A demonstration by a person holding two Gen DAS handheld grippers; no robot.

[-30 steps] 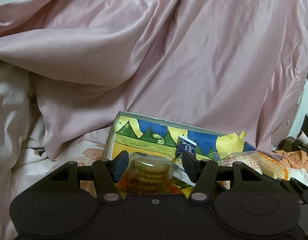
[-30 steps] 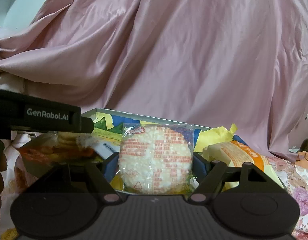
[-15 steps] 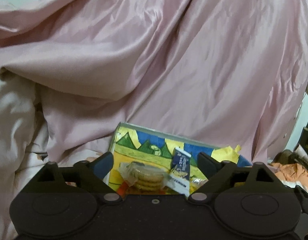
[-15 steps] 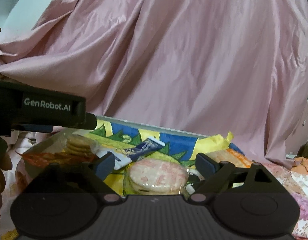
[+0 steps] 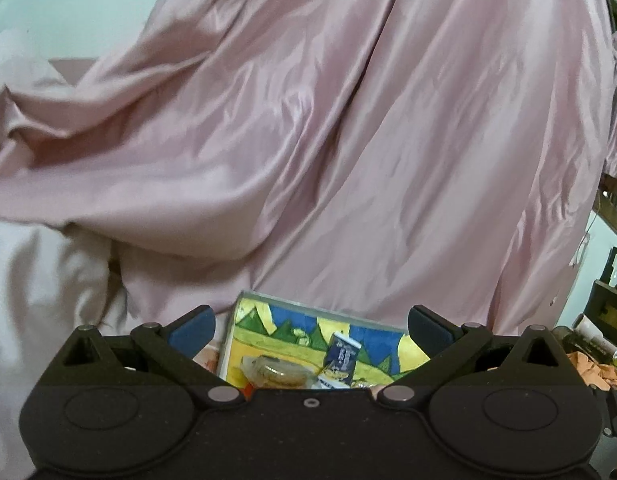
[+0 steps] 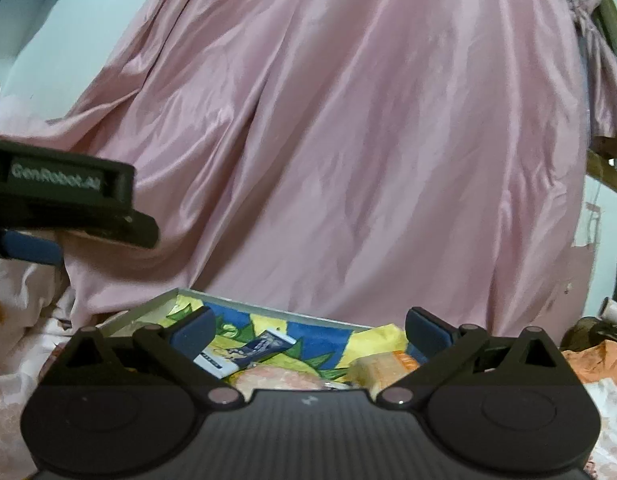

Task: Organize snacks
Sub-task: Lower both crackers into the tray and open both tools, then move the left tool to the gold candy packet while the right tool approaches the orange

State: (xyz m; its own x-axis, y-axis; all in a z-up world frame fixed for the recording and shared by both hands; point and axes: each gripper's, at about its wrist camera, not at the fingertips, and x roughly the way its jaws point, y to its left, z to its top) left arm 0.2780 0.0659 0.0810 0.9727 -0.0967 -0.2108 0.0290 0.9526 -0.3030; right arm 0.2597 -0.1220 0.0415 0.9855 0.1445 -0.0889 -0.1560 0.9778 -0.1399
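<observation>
While both pairs of tongs hang above it, one shallow tray (image 5: 268,322) with a painted lining of blue, yellow and green peaks lies on the bed, at the foot of a large pink satin sheet (image 5: 348,140).

Tongs, two pairs. Left tongs (image 5: 310,326): jaws opening, spread wide, nothing between the blue pads. Right tongs (image 6: 310,326): jaws opening, likewise wide, nothing gripped. Seen from the right wrist, the left tongs' black housing (image 6: 60,196) shows at the left edge and carries the only clearly readable writing, "GenRobot.AI", in pale letters.

Snacks in the tray, counted:
- One clear packet of round golden biscuits (image 5: 278,372), stacked, lying towards the tray's left side below the left tongs.
- One small dark-blue and white carton (image 5: 342,356), leaning in the left-wrist view; its print is too small to read.
- One round pale rice cracker in a clear wrapper with reddish print (image 6: 280,380), lying flat below the right tongs; lettering not legible.
- One yellowish packet with an orange band (image 6: 384,364), at the tray's right end, just beside the rice cracker; its print is blurred.

Total: four snack items, all inside or at the edge of the one tray.

Other: one crumpled orange cloth (image 6: 592,360) on the bed to the right, apart from the tray; floral bedding (image 6: 24,356) under and around the tray.
</observation>
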